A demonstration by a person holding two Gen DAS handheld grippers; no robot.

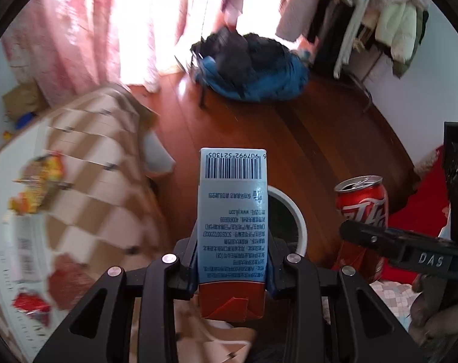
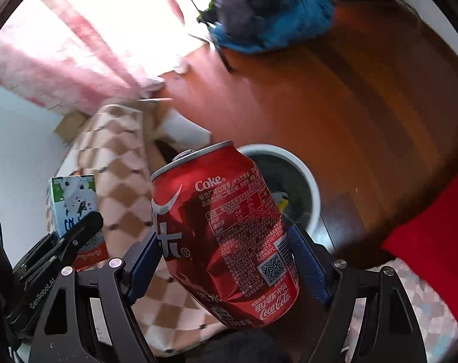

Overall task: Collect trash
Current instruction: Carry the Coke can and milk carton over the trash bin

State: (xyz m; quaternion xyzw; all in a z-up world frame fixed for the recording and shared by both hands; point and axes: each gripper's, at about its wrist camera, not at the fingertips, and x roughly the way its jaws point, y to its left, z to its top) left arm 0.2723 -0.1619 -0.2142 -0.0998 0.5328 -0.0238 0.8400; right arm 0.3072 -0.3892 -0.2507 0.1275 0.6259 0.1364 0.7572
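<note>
Red-brown wood floor [image 1: 289, 127] under white bin [image 2: 307, 175].

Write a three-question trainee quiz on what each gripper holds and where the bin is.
1. True or false: the left gripper holds the red Coke can.
2. Which item does the right gripper clamp? A) milk carton B) Coke can C) snack wrapper
3. Fill in: the white bin stands on the ____ floor.

Key: 1 false, it holds the milk carton; 2 B; 3 wooden.
</note>
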